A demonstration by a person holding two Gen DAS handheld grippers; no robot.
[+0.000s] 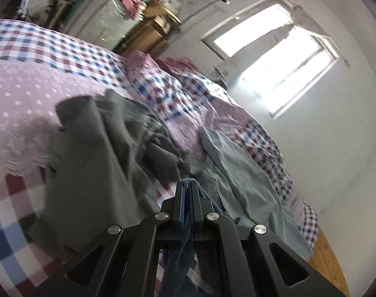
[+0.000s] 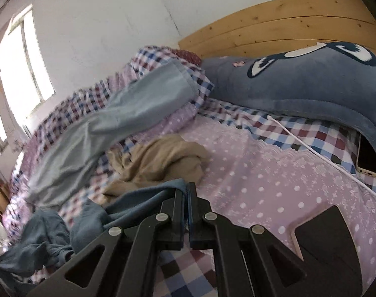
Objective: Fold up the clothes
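I see my left tool [image 1: 187, 185] as matt black plastic with shiny metal rivets, pinching soft blue cloth [image 1: 185, 237]. The olive-grey garment [image 1: 96, 153] looks matt woven. On the bed, the lilac dotted cover [image 2: 274, 180] has lacy edging; the pine headboard [image 2: 274, 24] looks smooth, knotty wood.

4 garments: 1 blue [image 2: 128, 205]; 1 tan [image 2: 160, 160]; 1 grey-green [image 1: 96, 148]; 1 pale blue [image 2: 108, 128]; 2 grippers, left [image 1: 187, 185] & right [image 2: 185, 190]; 1 plush [image 2: 299, 86]; 1 phone [image 2: 368, 160]; 1 window [image 1: 282, 57]; 1 headboard [image 2: 274, 27]
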